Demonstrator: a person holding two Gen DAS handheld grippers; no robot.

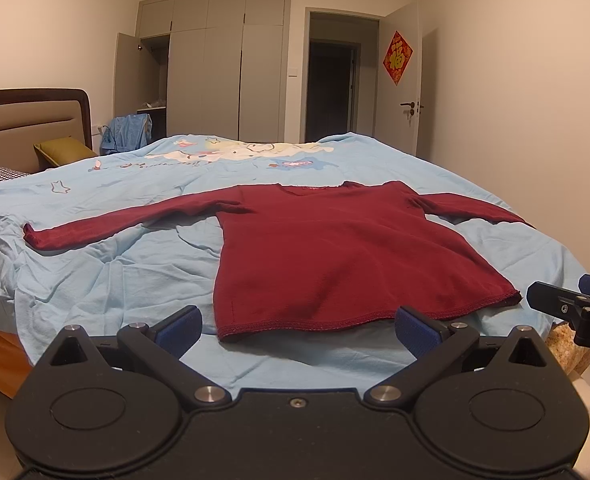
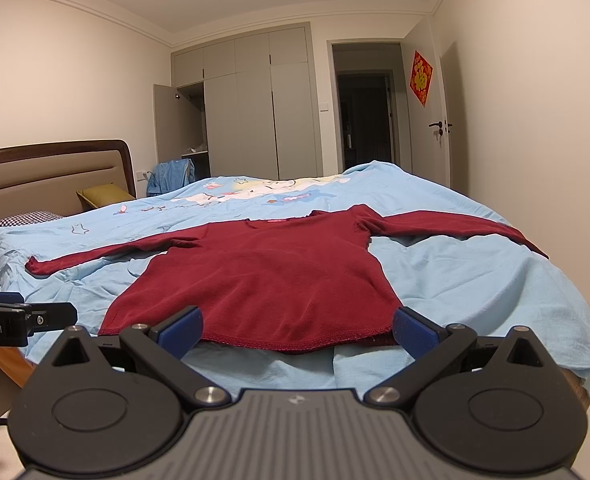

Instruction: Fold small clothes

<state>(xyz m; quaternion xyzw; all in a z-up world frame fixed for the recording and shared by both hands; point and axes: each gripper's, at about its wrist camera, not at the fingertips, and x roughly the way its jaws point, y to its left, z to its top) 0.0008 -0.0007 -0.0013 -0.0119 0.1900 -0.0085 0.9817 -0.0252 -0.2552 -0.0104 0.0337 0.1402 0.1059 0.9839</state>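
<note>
The left claw (image 1: 297,326) gapes wide, empty. A soft, knit maroon top (image 1: 335,256) lies flat, both sleeves spread, on the bed's wrinkled light-blue sheet (image 1: 115,276). The right claw (image 2: 297,326) gapes likewise at its stitched hem.

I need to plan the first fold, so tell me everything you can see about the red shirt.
The red shirt is dark red, long-sleeved, of soft knit-looking cloth with a stitched hem. It lies flat and unfolded on the light blue bedsheet, sleeves spread out to both sides, neckline away from the cameras, hem toward the near bed edge. Only the sheet touches it; the left gripper and right gripper are open, short of the hem.
</note>
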